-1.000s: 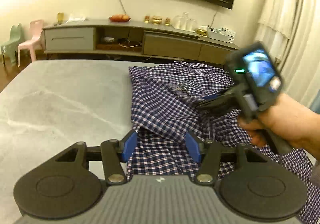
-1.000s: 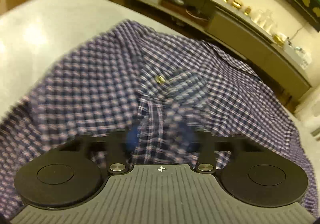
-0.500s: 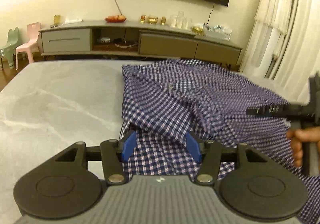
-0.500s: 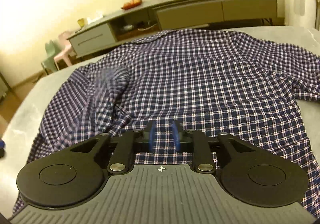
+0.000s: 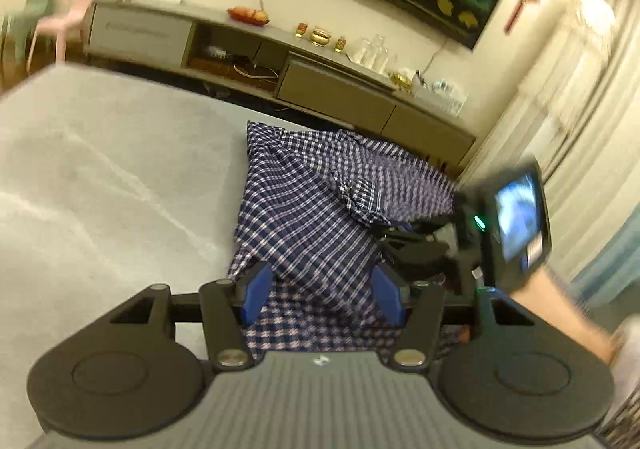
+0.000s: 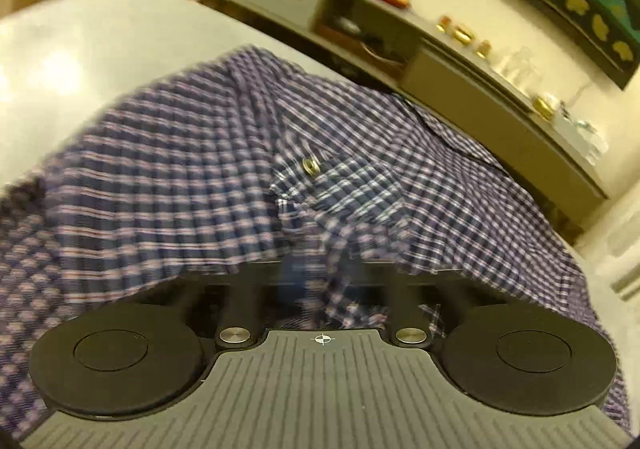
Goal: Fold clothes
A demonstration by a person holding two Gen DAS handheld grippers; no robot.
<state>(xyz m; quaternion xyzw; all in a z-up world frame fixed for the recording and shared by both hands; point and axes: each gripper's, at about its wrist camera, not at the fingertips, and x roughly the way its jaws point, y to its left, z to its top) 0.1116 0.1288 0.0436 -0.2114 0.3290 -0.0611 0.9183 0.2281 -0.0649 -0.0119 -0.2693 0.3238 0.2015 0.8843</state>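
The checked button-up shirt (image 5: 320,217) sits on the right half of the grey marble-look table (image 5: 100,177), rumpled, with a bunched knot of cloth (image 5: 356,193) near its middle. Compared with half a second ago, the right gripper (image 5: 400,237) is back in over the shirt – earlier it was off at 3 o'clock of the left wrist view, clear of the fabric, fingers nearly together. Now it's nosed into the bunched bit, and in its own view cloth with a brass snap button (image 6: 310,165) drapes right over the fingers, so I honestly can't tell if they're pinching anything or not. Reads to me like a sleeve or front panel being dragged across, so a fold mid-way rather than a finished one.

The left gripper (image 5: 320,291) has its blue pads spread wide, hovering at the shirt's near edge with checked cloth between them, not clamped.

Room-wise – loads of bare table from 9 to 11 o'clock. The shirt's left edge is fairly straight, its far edge runs close to the table's far rim at 12, with the low sideboard (image 5: 320,81) beyond. Right side is tight: the hand (image 5: 560,309) and the curtains (image 5: 580,109) crowd 3 o'clock.
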